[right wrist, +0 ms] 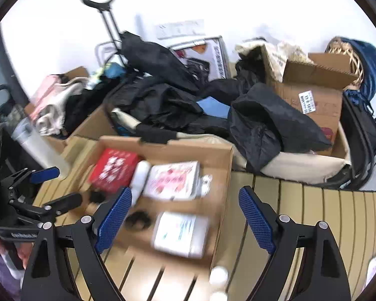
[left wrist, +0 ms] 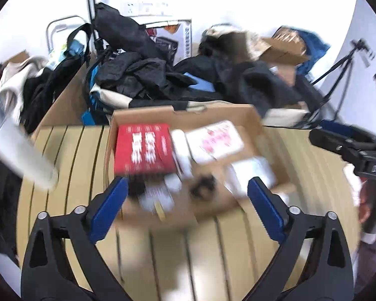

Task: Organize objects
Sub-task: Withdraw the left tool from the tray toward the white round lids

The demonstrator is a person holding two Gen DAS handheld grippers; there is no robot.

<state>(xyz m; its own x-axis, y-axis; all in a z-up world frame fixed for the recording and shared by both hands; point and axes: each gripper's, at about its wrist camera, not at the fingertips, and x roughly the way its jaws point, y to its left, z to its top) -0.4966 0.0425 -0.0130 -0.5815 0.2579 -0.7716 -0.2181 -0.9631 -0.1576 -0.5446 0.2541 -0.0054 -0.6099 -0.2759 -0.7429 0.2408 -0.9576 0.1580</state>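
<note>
A shallow cardboard box (right wrist: 163, 150) of packets is shown on the slatted worktop (right wrist: 313, 213). Both hand-held grippers, left (left wrist: 188, 190) and right (right wrist: 185, 200), are seen spread wide and empty, the box lying directly ahead; the nearer one cannot be judged.

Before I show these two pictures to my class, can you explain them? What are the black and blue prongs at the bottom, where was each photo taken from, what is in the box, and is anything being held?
The prongs are hand-held grippers, one in each of a person's hands, each with a camera looking along its fingers. One picture comes from the left gripper, the other from the right gripper.

Both look at an open brown cardboard box on a tan slatted table. Inside lie a red printed carton, a white carton with pink print, a white cylindrical bottle, a white flat packet and a small black ring-shaped item.

Both grippers are open, holding nothing. Behind, dark clothes and bags are piled.
</note>
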